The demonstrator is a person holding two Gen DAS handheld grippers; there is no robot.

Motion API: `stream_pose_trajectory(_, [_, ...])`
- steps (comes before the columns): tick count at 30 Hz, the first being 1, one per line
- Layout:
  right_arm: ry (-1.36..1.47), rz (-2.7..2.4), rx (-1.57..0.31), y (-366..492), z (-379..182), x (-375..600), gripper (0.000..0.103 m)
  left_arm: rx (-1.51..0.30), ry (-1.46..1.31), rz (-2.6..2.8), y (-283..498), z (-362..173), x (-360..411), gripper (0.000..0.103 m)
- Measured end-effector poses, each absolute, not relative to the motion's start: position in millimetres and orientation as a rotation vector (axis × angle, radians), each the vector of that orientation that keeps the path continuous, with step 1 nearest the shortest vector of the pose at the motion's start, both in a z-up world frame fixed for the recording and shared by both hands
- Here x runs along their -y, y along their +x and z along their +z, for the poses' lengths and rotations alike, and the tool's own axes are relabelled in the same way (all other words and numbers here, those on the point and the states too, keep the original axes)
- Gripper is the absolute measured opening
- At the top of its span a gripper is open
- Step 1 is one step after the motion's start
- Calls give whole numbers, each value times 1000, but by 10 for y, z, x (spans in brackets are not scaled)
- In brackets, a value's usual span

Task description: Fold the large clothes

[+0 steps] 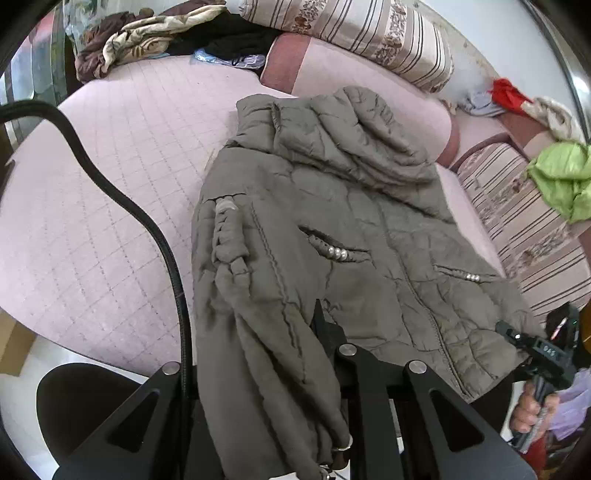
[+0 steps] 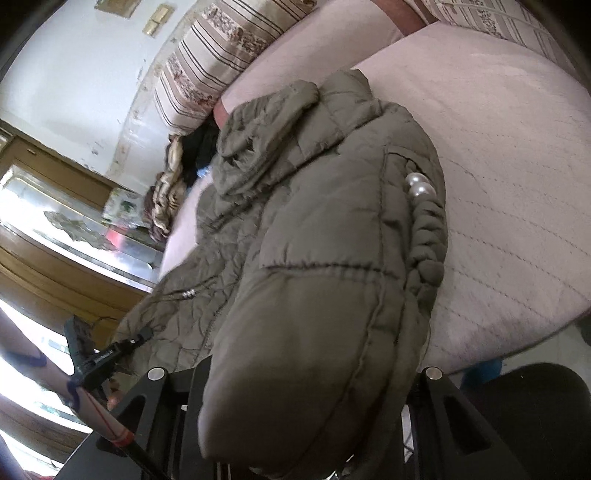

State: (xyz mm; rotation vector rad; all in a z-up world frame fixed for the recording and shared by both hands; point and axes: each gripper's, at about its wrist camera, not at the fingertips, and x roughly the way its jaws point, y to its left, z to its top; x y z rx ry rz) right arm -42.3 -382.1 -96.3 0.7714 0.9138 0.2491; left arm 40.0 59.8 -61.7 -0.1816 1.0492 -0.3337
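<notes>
Both tongs (image 1: 295, 369) apparently on jacket (image 1: 369, 221)

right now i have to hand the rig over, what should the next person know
Left claw: a sleeve of the olive puffer jacket is draped over it; whether it is shut on the cloth cannot be told.
Right claw: the other sleeve covers its fingers; grip likewise hidden.
Jacket: front up on the pink quilted bed, hood toward the striped pillows.
Done: jacket spread out, both sleeves lifted.
Left: lay the sleeves across the front, then fold the body.
</notes>
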Motion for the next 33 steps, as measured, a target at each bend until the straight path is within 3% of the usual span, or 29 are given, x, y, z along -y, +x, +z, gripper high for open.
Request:
stream_pose_trajectory(9, [733, 224, -914, -343, -846, 3753, 32, -1011, -137, -293, 395, -506, -541, 15])
stream_pose_trajectory(16, [664, 250, -823, -43, -302, 3755, 32, -929, -166, -261, 699, -83, -510, 15])
stream_pose_trajectory(25, [586, 187, -697, 965, 428, 3898, 32, -825, -192, -205, 1853, 510, -318, 15])
stream_pose_trajectory(33, [490, 32, -710, 2309, 515, 4020, 33, -844, -129, -80, 3173, 374, 36, 15])
